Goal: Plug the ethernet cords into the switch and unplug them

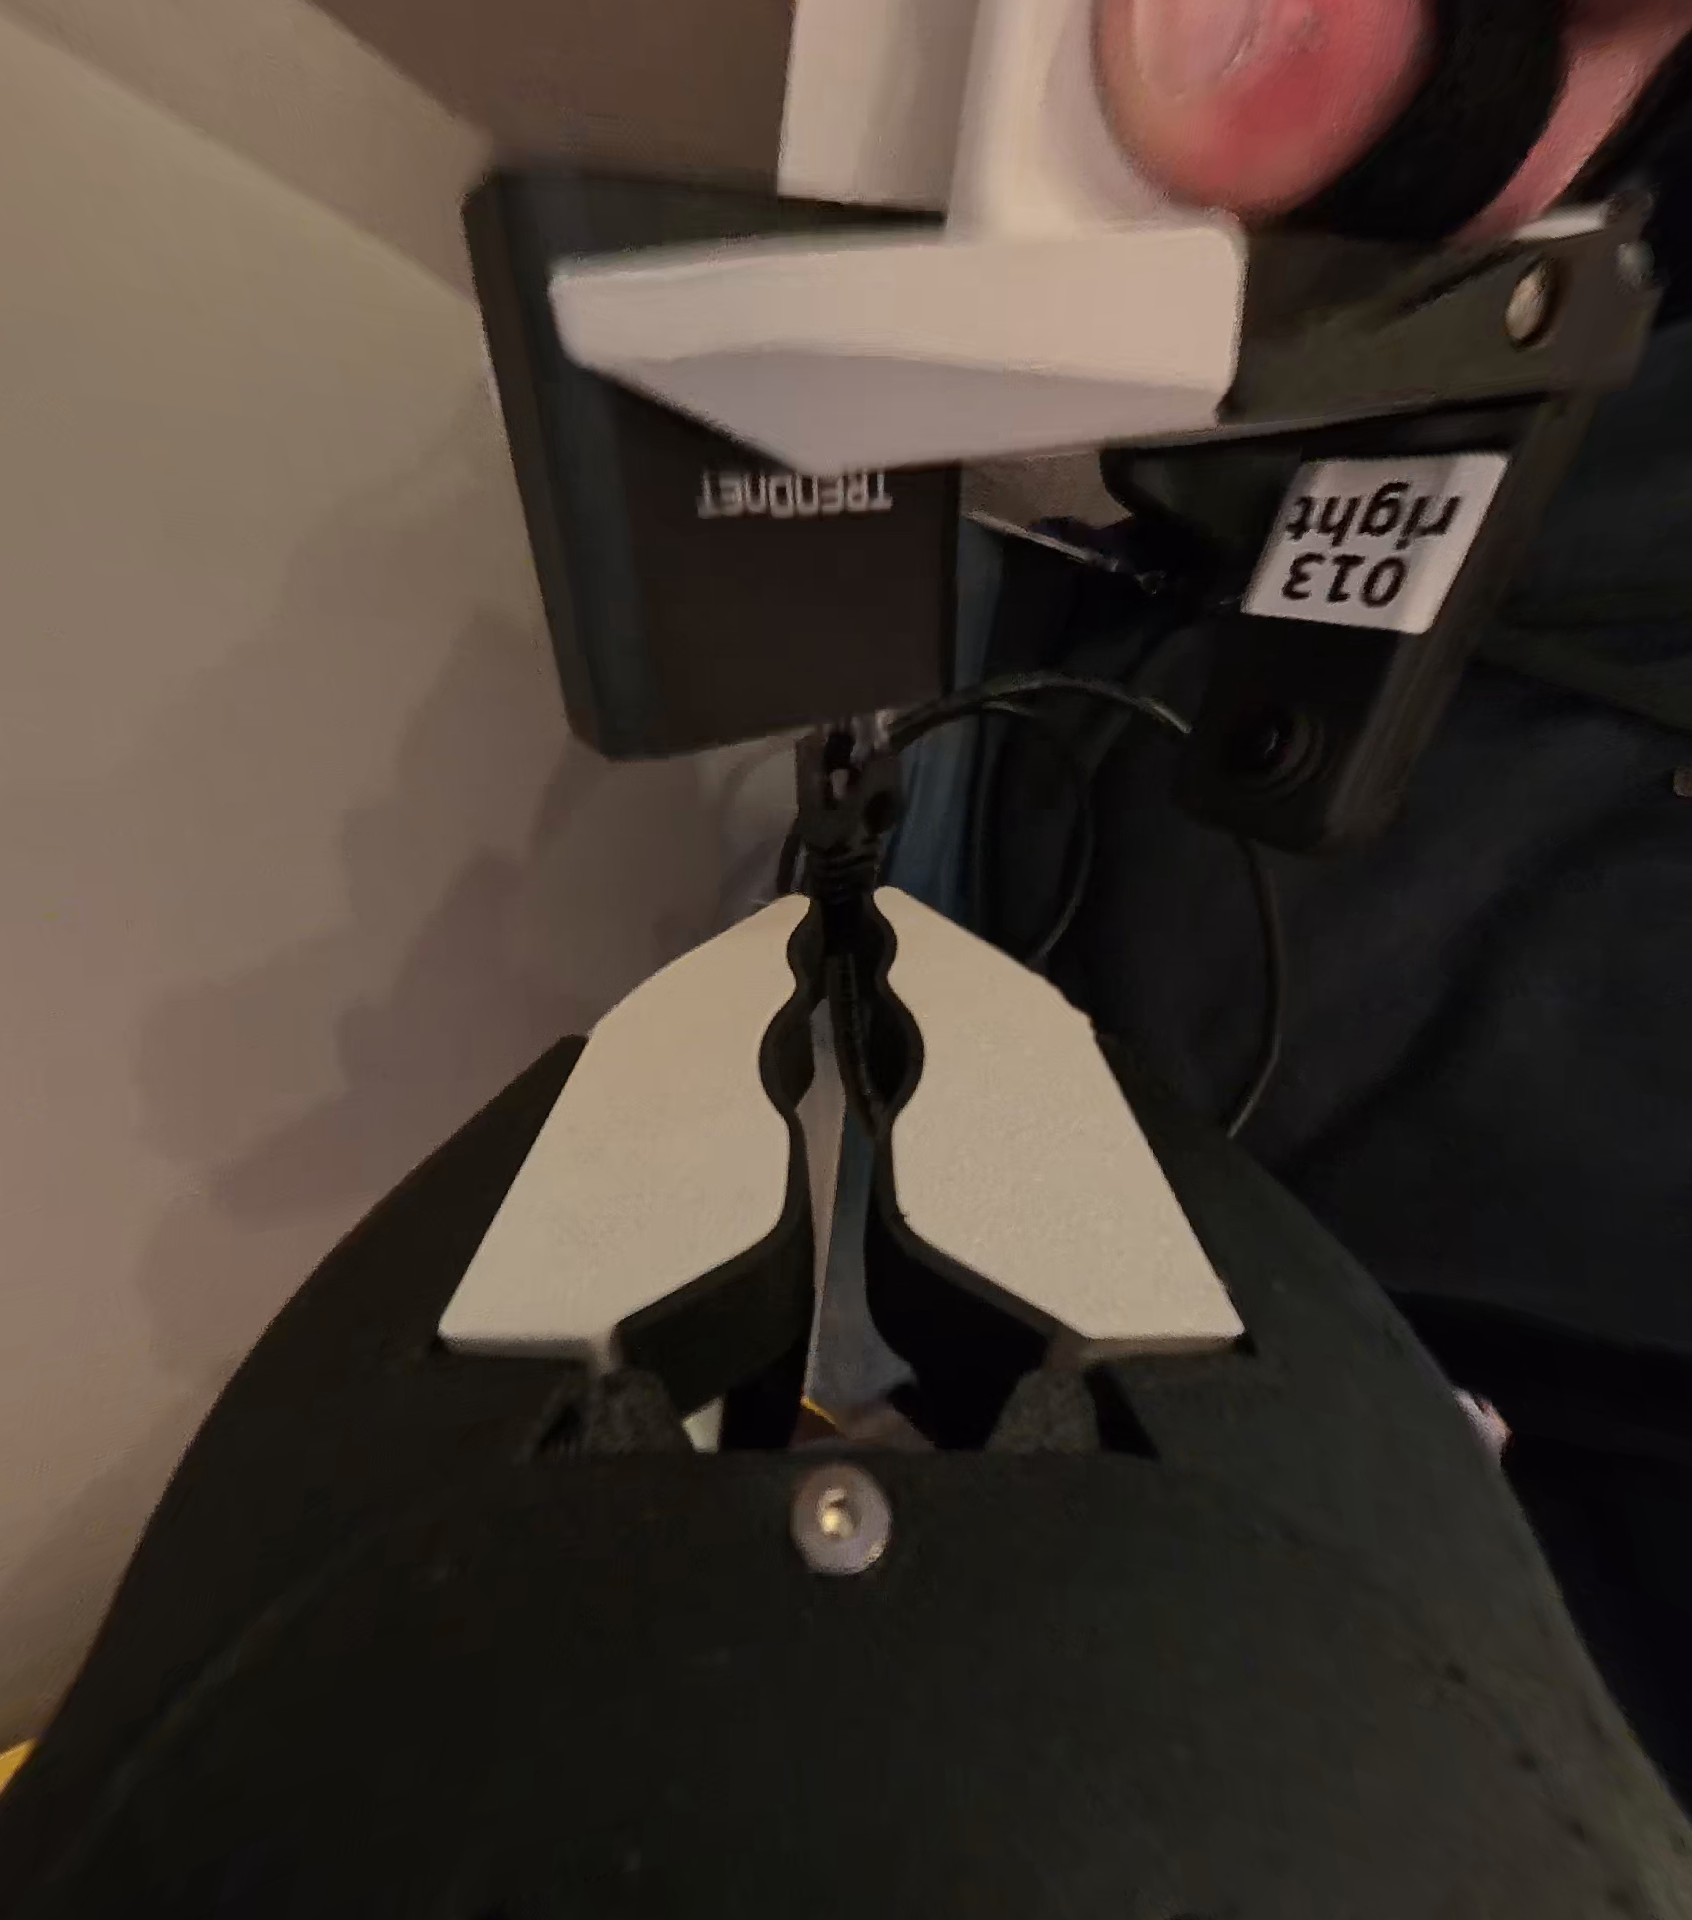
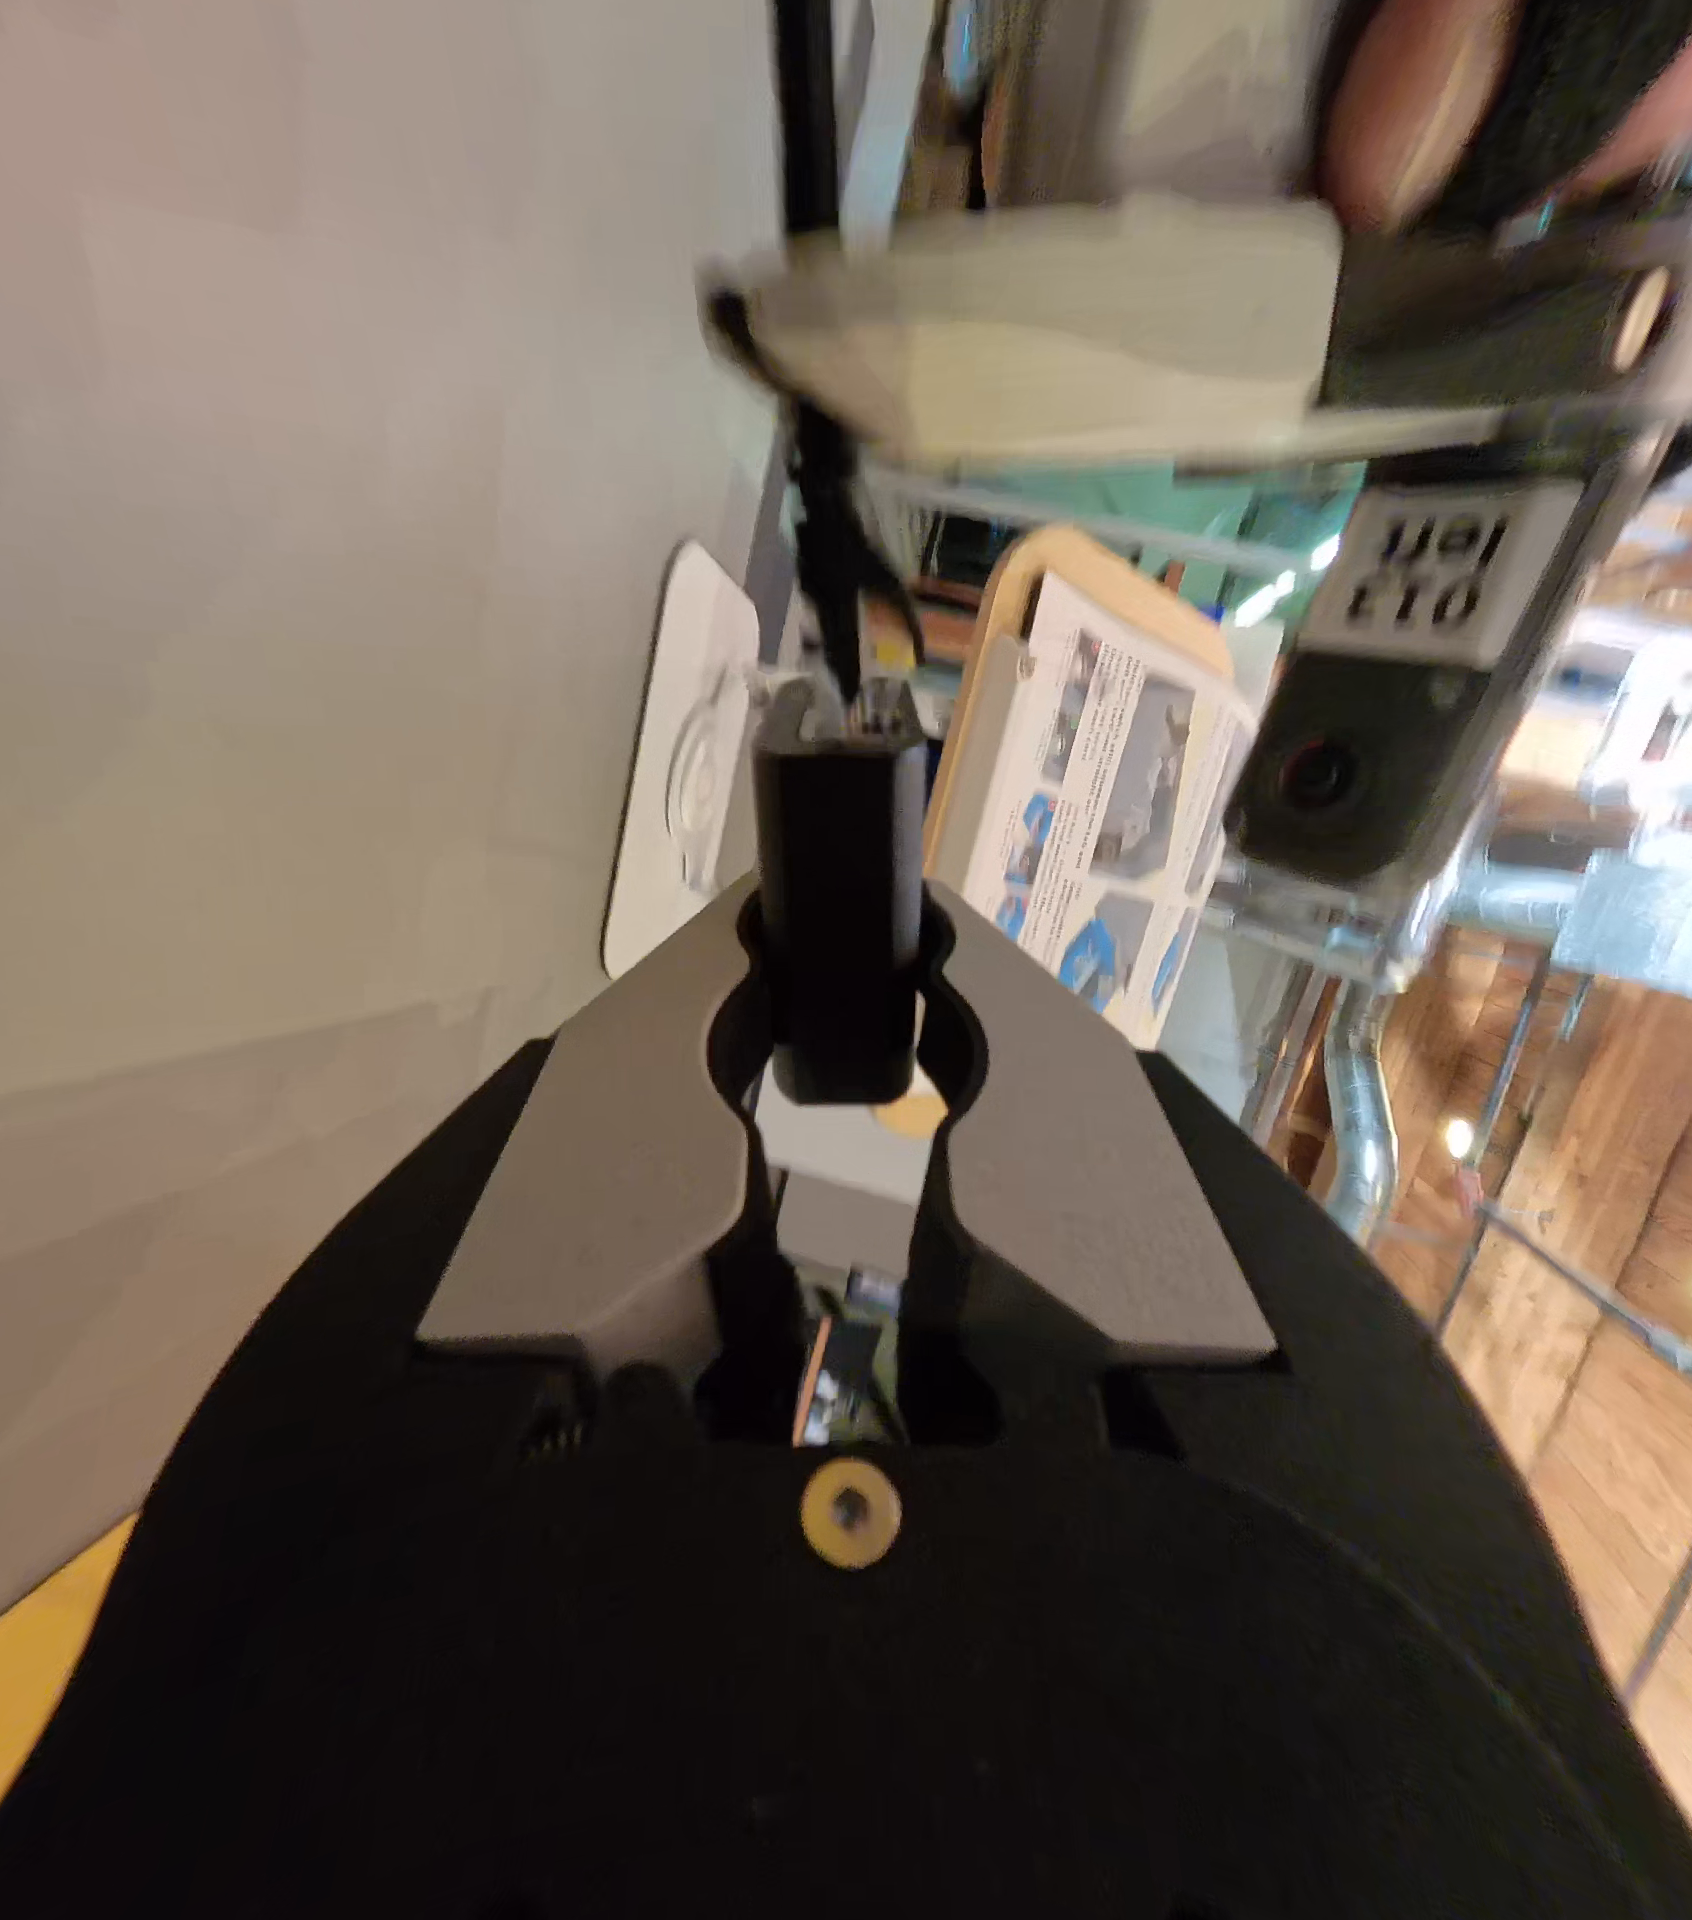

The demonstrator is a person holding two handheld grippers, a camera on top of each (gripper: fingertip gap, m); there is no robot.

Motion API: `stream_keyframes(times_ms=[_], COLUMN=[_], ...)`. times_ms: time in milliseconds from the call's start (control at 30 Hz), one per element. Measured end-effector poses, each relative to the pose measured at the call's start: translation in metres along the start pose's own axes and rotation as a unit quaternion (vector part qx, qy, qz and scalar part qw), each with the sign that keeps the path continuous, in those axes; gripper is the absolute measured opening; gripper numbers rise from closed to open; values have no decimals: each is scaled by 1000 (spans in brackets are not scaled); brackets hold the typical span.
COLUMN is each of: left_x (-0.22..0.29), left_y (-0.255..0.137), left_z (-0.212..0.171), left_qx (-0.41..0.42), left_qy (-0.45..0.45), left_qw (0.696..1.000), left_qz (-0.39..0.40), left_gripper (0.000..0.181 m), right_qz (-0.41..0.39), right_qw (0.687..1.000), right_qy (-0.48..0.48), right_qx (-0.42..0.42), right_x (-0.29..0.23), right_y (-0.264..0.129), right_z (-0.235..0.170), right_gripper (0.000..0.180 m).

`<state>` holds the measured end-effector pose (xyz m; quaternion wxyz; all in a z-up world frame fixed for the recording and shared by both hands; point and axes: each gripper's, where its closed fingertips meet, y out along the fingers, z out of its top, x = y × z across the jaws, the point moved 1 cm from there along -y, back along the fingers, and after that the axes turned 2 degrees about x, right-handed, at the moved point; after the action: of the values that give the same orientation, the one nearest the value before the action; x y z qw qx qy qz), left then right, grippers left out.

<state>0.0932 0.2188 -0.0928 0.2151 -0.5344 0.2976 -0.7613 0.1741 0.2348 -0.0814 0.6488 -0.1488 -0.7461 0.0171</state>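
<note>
In the left wrist view my left gripper (image 1: 837, 909) is shut on a black ethernet cord (image 1: 840, 977). The cord's plug (image 1: 837, 810) meets the lower edge of the black switch (image 1: 748, 582); how deep it sits I cannot tell. My right gripper (image 1: 883, 343) clamps the switch from above, with a thumb (image 1: 1257, 83) on it. In the right wrist view my right gripper (image 2: 837, 914) is shut on the switch (image 2: 837, 862), seen edge-on. Beyond it the left gripper (image 2: 1029, 312) holds the cord (image 2: 826, 520), which runs to the switch's port end (image 2: 857, 717).
A pale grey surface (image 1: 198, 727) fills the left of both views. A white pad (image 2: 686, 769) and a printed sheet on a wooden board (image 2: 1102, 790) lie beyond the switch. A thin loose black cable (image 1: 1263, 935) and a person's dark clothing (image 1: 1548, 1039) are at the right.
</note>
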Motion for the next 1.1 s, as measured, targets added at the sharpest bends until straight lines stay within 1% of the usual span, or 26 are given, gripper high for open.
stream_keyframes(times_ms=[100,233,467,700,967,1100], left_x=[2,-1,-9,-14,-17,-20], left_y=[4,0,0,0,5,7], left_z=[-1,7,9,10,18,20], left_qx=[-29,-23,-29,-52,-65,-71], left_qy=[9,20,23,20,17,9], left_qw=[1000,999,998,995,992,991], left_qz=[2,21,54,88,104,110], left_gripper=[5,4,3,3,3,3], right_qz=[-1,8,39,69,97,108], right_qw=[1000,1000,999,996,990,987], right_qy=[-18,-18,-6,2,9,14], right_qx=[6,-7,-33,-62,-105,-114], right_x=[0,0,-9,-17,-26,-31], right_y=[1,3,4,7,13,14], right_z=[3,-5,-8,-9,-17,-18], right_gripper=[21,21,20,20,19,19])
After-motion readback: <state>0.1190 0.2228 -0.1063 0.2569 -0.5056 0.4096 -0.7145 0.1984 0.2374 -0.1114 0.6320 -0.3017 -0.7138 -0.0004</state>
